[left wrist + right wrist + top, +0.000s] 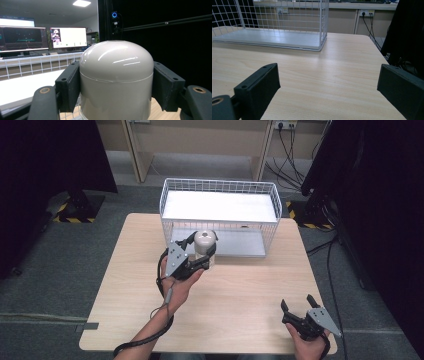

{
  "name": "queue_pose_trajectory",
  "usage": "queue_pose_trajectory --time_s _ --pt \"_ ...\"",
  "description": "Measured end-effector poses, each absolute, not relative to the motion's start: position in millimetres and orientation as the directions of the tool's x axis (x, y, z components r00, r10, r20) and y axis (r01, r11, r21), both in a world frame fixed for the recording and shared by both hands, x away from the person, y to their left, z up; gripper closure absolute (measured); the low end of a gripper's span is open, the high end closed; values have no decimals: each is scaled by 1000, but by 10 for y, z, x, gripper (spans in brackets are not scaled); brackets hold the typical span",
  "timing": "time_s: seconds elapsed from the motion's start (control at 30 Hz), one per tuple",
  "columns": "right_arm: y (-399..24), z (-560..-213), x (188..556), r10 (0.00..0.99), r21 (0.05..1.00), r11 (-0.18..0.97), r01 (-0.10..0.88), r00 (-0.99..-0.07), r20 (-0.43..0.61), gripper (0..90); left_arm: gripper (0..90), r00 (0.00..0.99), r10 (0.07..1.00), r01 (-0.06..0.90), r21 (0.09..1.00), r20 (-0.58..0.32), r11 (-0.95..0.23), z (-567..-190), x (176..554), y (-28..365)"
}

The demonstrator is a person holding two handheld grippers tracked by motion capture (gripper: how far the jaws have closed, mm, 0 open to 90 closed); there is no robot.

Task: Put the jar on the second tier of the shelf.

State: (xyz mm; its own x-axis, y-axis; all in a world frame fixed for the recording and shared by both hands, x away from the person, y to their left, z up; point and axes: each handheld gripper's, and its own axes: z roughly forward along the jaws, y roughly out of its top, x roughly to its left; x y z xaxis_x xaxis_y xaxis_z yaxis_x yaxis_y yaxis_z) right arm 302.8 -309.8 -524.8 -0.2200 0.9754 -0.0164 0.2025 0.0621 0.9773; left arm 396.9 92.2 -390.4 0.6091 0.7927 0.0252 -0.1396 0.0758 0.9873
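Observation:
A beige domed container [204, 243] is held upright above the table, just in front of the white wire basket [220, 186]. My left gripper [202, 248] is shut on it. In the left gripper view the container [116, 80] stands large between the two black pads [68, 85], which press on both its sides. Near the table's front right corner, my right gripper [298, 302] rests in a hand, open. Its wide-apart jaws in the right gripper view have only bare wood between them, around the right gripper [329, 92].
The light wooden table [240, 290] carries the wire basket at its far middle, seen with its white floor [274, 38] in the right gripper view. Black curtains flank both sides. Wall sockets and cables [290, 140] lie behind. Monitors [67, 37] stand on a desk beyond the basket.

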Motion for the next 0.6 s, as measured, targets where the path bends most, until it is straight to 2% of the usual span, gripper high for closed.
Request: queue_pose_trajectory --time_s 0.6 --pt "-3098 -5248 3029 976 977 60 204 -219 -15 45 311 589 807 -168 982 34 81 -3633 4049 993"
